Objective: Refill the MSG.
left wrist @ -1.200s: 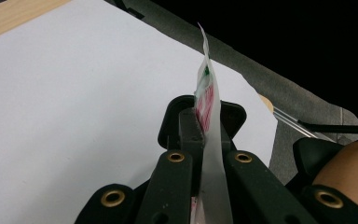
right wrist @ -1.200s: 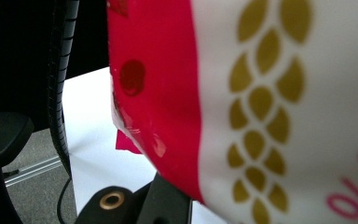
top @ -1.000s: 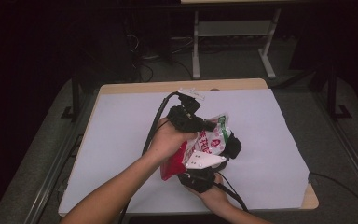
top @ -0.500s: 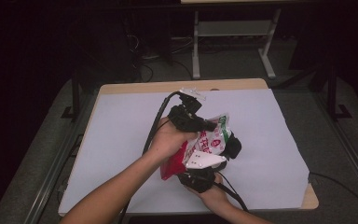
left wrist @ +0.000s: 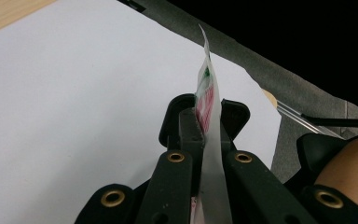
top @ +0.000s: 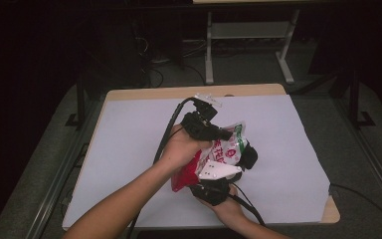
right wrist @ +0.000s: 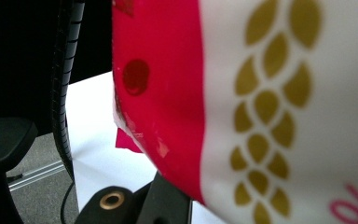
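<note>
A crinkled snack bag (top: 227,148), red and white with green print, is held up over the middle of the white-covered table (top: 129,149). My left gripper (top: 225,133) comes in from the upper left, shut on the bag's thin top seam (left wrist: 208,88); in the left gripper view the black jaws clamp that edge from both sides. My right gripper (top: 246,156) reaches up from below, under its grey plate (top: 218,170), and is shut on the bag's lower right part. In the right gripper view the red and white foil with gold leaf print (right wrist: 261,93) hides the jaw tips.
The white sheet leaves a wooden strip (top: 189,92) bare along the far edge. A black cable (top: 166,137) trails from the left gripper across the sheet. Grey carpet (top: 358,149) surrounds the table, and a metal frame (top: 248,35) stands behind it.
</note>
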Available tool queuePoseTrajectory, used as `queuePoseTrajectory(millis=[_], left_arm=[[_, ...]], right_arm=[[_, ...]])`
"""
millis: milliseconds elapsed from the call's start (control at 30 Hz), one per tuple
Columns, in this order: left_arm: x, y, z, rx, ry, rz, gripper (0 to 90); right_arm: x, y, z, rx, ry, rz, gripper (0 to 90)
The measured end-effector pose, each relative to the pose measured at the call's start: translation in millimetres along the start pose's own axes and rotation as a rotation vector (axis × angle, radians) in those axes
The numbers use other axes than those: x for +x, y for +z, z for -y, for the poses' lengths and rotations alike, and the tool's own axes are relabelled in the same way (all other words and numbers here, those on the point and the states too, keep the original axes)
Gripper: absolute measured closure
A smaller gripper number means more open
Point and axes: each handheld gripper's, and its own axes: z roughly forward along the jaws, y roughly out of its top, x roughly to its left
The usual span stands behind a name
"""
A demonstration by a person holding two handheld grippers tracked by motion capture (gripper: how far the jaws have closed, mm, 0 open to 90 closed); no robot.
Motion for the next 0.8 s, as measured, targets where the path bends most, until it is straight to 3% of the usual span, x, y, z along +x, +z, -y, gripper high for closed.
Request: queuePoseTrajectory(millis=[800], left_arm=[[-0.8,0.5,-0.5,-0.023,-0.014,0.002,90.0]], right_arm=[[-0.1,-0.1,0.3,-0.008,-0.001,0.001,90.0]])
